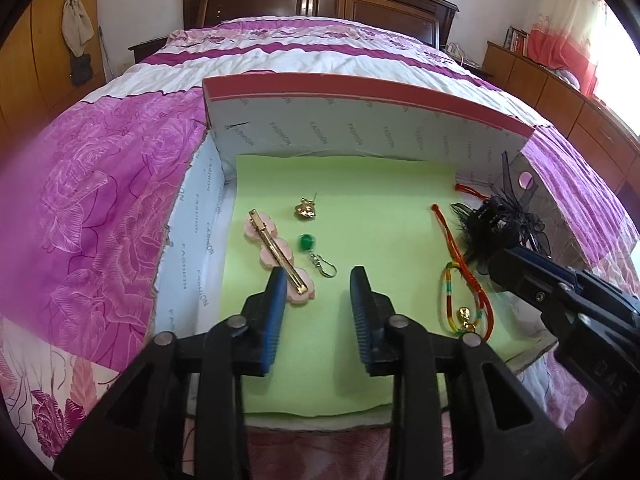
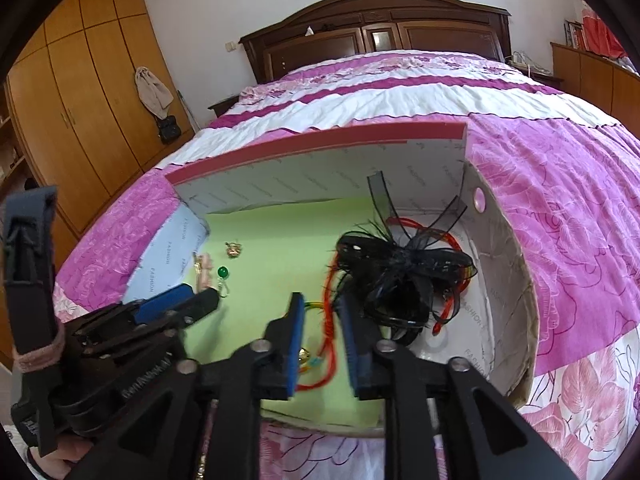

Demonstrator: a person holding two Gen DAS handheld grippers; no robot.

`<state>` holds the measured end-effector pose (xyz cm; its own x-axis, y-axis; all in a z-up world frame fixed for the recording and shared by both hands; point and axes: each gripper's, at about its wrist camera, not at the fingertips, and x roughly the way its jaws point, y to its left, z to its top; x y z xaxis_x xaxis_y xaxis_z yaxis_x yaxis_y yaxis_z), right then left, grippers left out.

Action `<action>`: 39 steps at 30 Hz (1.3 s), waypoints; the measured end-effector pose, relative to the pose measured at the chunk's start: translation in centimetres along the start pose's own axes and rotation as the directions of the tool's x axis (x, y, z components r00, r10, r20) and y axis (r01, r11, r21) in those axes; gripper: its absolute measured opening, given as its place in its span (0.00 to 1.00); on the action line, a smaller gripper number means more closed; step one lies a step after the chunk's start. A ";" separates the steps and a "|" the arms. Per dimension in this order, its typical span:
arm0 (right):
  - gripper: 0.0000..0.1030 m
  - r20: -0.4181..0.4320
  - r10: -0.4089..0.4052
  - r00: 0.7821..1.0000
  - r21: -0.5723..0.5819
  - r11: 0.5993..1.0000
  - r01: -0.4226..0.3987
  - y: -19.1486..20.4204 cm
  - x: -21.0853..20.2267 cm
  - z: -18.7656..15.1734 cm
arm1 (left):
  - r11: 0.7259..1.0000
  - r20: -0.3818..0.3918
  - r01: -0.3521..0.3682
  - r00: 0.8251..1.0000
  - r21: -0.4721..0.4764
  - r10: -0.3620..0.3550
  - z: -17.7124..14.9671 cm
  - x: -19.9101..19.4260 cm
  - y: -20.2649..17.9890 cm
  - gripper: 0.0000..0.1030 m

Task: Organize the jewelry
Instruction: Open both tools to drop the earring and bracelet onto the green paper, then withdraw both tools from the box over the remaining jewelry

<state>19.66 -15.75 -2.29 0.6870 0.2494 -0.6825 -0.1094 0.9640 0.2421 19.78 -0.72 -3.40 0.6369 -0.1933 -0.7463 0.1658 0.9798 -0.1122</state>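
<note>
1. Over the green mat (image 1: 340,208), the left tool (image 1: 319,276) hangs with its blue pads (image 1: 362,304) apart and nothing between them; its left pad overlaps the near end of the pink clip (image 1: 276,254)
2. Just beyond that tool lie a green bead earring (image 1: 309,242) and a gold earring (image 1: 305,209)
3. Right tool (image 2: 319,304) stands parted too, with the red cord (image 2: 329,332) and a striped bracelet (image 1: 449,300) lying between its pads, not pinched
4. Beside its right pad sits a black feather bow (image 2: 400,276)
5. All of it lies in an open box (image 1: 360,128) on a bed (image 1: 100,200) with a pink floral cover
</note>
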 end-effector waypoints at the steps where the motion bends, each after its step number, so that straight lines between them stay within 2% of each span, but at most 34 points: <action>1: 0.32 0.006 0.006 1.000 0.002 1.000 -0.006 0.1 -0.3 0.0 | 1.000 0.000 0.000 1.000 -0.001 0.000 0.0 -0.1 0.0 0.26; 3: 0.40 0.014 0.011 1.000 0.003 1.000 -0.011 0.3 -0.6 0.0 | 1.000 -0.001 0.008 1.000 -0.010 -0.008 0.0 -0.5 0.0 0.27; 12: 0.42 0.053 0.035 0.998 0.017 0.999 -0.036 0.7 -3.1 0.1 | 0.998 0.028 0.050 0.998 -0.037 -0.049 0.1 -3.0 0.3 0.29; 15: 0.45 0.091 0.049 0.995 0.013 0.999 -0.050 0.9 -4.4 0.1 | 0.998 0.051 0.057 0.997 -0.037 -0.055 0.0 -4.2 0.3 0.29; 27: 0.46 0.226 0.083 0.971 0.011 0.996 -0.088 1.3 -10.1 -0.3 | 0.996 0.137 0.079 0.988 -0.031 -0.074 -0.3 -9.5 0.9 0.29; 33: 0.46 0.225 0.086 0.971 -0.001 0.996 -0.088 1.7 -11.9 -1.1 | 0.996 0.124 0.087 0.989 -0.021 -0.084 -1.1 -10.9 1.3 0.30; 39: 0.46 0.177 0.076 0.981 -0.019 0.997 -0.074 1.8 -12.6 -2.6 | 0.997 0.091 0.082 0.993 -0.014 -0.080 -2.6 -11.2 1.5 0.30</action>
<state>8.92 -16.97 4.98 0.7926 0.3022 -0.5295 -0.1738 0.9445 0.2789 10.93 3.06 3.08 0.6871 -0.2754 -0.6723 0.2070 0.9612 -0.1821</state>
